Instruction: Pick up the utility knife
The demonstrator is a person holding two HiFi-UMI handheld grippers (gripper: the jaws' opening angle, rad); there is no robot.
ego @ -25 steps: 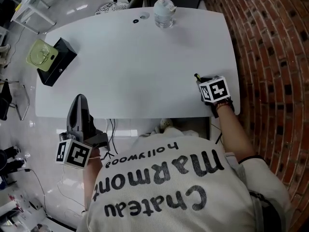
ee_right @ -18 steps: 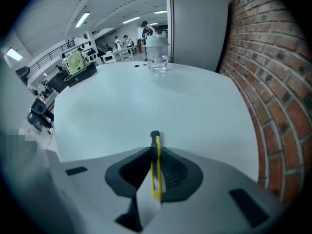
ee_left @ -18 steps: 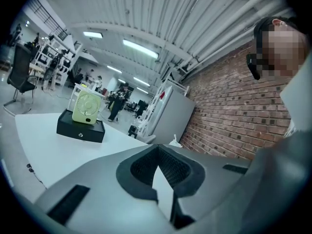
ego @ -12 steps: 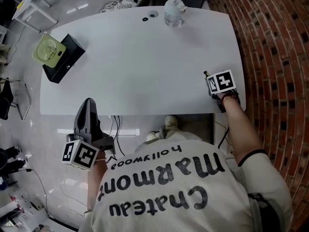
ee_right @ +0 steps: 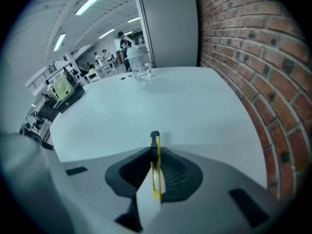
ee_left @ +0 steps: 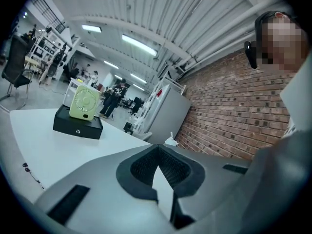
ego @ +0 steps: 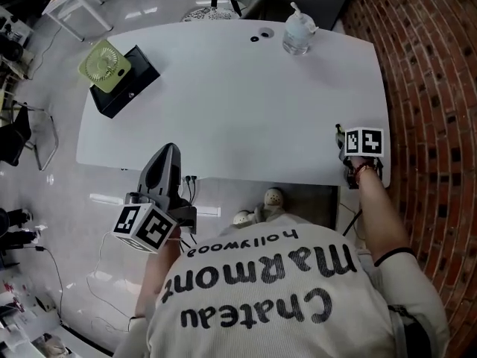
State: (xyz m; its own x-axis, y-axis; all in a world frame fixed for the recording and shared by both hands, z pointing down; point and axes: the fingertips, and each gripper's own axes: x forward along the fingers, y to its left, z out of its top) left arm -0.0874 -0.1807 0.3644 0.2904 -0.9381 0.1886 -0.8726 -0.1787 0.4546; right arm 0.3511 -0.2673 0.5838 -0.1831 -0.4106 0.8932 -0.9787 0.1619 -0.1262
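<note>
The utility knife (ee_right: 155,172) is yellow with a black tip and stands on edge between the pads of my right gripper (ee_right: 155,147), which is shut on it. Its tip pokes out past the fingertips. In the head view that right gripper (ego: 343,143) hangs over the white table (ego: 238,103) near its front right corner, and the knife (ego: 338,129) shows as a thin dark sliver. My left gripper (ego: 170,151) is held in front of the table's near edge at the left. Its jaws meet at the tips with nothing in them, as the left gripper view (ee_left: 157,149) also shows.
A green fan (ego: 104,65) lies on a black box (ego: 130,88) at the table's far left. A clear bottle (ego: 297,34) and two small dark holes (ego: 259,34) are at the far edge. A brick wall (ego: 436,88) runs along the right. Cables (ego: 186,185) hang under the front edge.
The right gripper has rolled with the knife in its jaws, so its marker cube faces more squarely upward. The left gripper shifted slightly. The head view itself has swung.
</note>
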